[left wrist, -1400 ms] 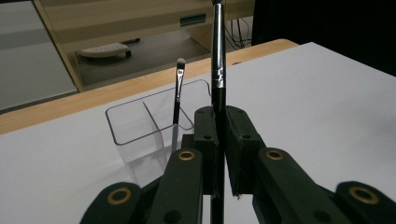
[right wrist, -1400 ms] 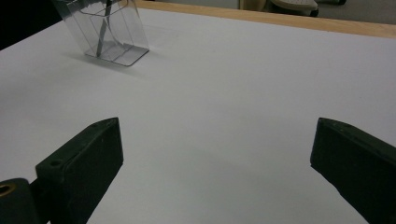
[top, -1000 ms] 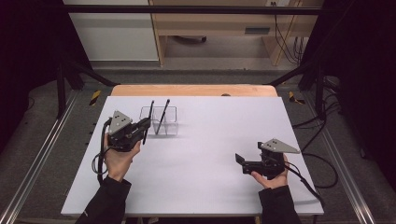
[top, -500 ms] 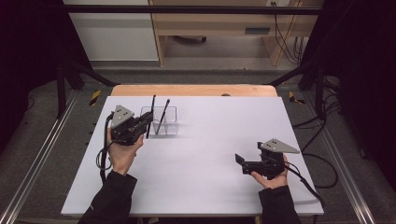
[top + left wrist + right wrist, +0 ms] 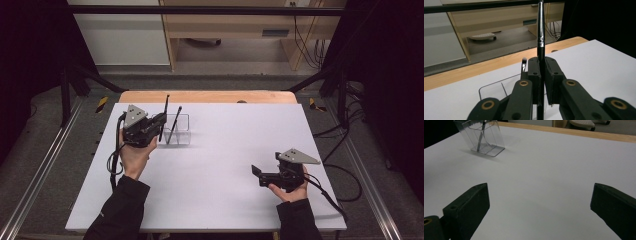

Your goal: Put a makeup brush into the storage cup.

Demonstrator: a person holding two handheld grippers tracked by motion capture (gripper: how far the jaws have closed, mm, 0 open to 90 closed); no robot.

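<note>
Wooden bench under white sheet (wood strip bare along far edge). Clear holder stands on sheet, far left part.

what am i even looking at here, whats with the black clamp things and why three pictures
A person sits at a white table and holds a hand-operated gripper in each hand; there is no robot arm. The high view looks down from above the table. The other two pictures come from small cameras riding on each gripper, looking along its black fingers.

The left gripper is shut on a thin black brush, held upright beside a clear plastic holder. A second brush leans inside that holder. The right gripper rests open over bare table, holding nothing, with the holder farther off in its view.
</note>
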